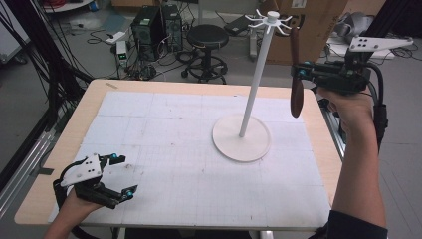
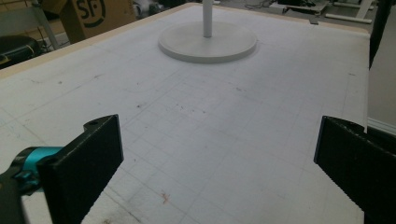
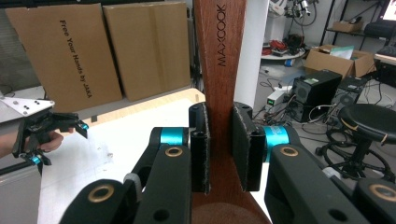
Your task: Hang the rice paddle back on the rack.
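The right claw (image 1: 300,71) pinches a brown wooden spoon (image 1: 296,79) by its handle, holding it upright in the air just beside the hooked top of the white stand (image 1: 242,127), above the worktop's (image 1: 164,124) right edge. The left claw (image 1: 119,174) hovers low over the near left corner, jaws spread around nothing.

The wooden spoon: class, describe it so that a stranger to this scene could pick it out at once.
Start at the white stand rising from its round base on the table's far right. Just right of its hooked top, the right tongs grip a wooden spoon by its handle, bowl hanging down, above the table. It is the one dark brown thing there, stamped MAXCOOK on the handle.
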Available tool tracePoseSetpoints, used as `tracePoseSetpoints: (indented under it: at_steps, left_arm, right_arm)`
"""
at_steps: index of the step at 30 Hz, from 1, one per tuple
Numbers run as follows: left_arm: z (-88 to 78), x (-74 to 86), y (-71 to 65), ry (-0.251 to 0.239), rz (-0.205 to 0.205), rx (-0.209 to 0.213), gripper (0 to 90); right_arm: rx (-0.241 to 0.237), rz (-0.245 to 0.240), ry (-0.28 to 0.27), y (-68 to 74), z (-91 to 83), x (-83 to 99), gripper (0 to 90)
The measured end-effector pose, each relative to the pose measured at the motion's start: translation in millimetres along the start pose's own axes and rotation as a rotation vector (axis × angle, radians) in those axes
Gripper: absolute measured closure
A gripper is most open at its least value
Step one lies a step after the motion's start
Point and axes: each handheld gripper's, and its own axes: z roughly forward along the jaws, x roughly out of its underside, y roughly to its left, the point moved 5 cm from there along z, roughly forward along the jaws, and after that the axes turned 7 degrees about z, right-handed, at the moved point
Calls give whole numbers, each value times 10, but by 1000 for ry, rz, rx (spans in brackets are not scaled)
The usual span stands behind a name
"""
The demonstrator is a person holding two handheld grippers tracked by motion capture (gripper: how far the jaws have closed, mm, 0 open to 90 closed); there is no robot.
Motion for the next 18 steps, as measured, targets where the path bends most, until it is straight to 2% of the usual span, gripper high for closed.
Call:
tracePoseSetpoints:
  at_steps: [18]
  left_arm:
    - [-3, -2, -5, 0, 2, 2, 19]
  right_arm:
    - [26, 2, 10, -25, 108, -41, 783]
